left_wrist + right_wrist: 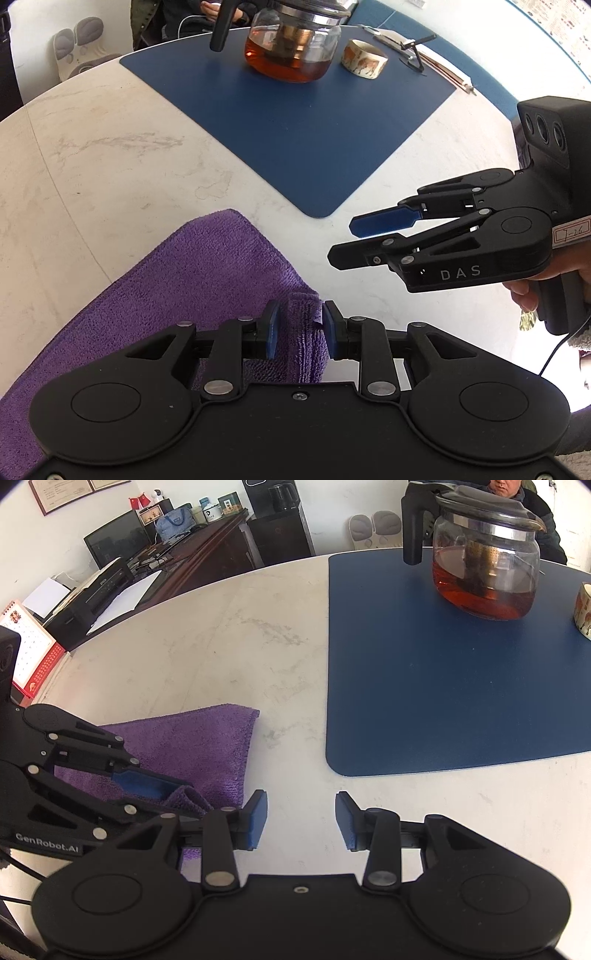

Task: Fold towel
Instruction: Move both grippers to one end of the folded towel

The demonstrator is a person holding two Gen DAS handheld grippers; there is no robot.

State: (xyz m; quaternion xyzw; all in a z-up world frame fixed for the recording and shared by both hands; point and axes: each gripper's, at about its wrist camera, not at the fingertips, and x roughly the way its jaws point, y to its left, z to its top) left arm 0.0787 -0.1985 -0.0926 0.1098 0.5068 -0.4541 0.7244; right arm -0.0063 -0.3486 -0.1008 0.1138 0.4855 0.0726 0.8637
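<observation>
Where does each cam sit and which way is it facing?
Left wrist: sits on the left claw, facing forward over the towel toward the teapot; its pads pinch a towel fold; the right claw and hand show at right.
Right wrist: sits on the right claw, open over bare table, facing the mat and teapot; the left claw shows at left.
Shared: towel, mat, teapot, tape roll, table.
</observation>
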